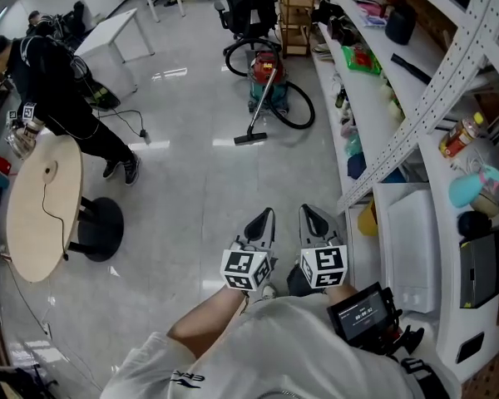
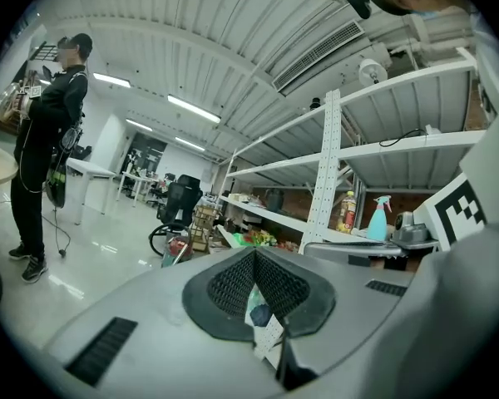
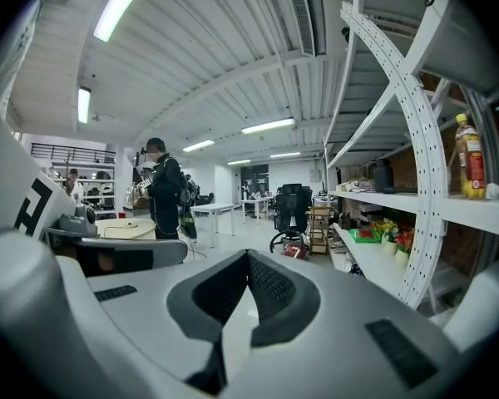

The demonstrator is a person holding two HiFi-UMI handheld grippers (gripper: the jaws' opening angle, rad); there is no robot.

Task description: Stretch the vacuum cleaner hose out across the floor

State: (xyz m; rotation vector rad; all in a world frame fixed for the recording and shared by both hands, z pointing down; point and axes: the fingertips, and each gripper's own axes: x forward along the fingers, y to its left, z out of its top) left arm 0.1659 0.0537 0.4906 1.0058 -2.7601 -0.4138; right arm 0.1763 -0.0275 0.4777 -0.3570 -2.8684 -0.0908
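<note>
- Head view: the left gripper (image 1: pixel 264 219) and the right gripper (image 1: pixel 311 216) sit side by side close to the person's body, both with jaws pressed together and nothing between them.
  - The black ribbed vacuum hose (image 1: pixel 298 111) lies well ahead of both, slightly to the left of their line, and is looped on the pale floor around the red and teal canister vacuum cleaner (image 1: pixel 266 80).
  - One loop bulges toward the white metal shelving (image 1: pixel 373 98) on the right gripper's side, and another curls behind the canister.
  - The silver wand with its black floor head (image 1: pixel 251 138) points back toward the grippers and is the nearest part.
  - Neither gripper is clearly nearer, and open floor lies between.
  - A black office chair (image 1: pixel 249 7) stands just beyond the vacuum.
  - A person in black clothes (image 1: pixel 62 98) and a round wooden table (image 1: pixel 41 206) are far off to the left gripper's side, out of the path.
- Left gripper view: the dark ribbed pads meet at the tip. The canister and a hose loop show small, ahead and left of the tip.
- Right gripper view: the pads are likewise closed and empty, and the vacuum sits just right of the tip, ahead by the shelving's foot.
- At this distance the hose's free end probably lies in the shelf-side loop, but I can't be sure.
</note>
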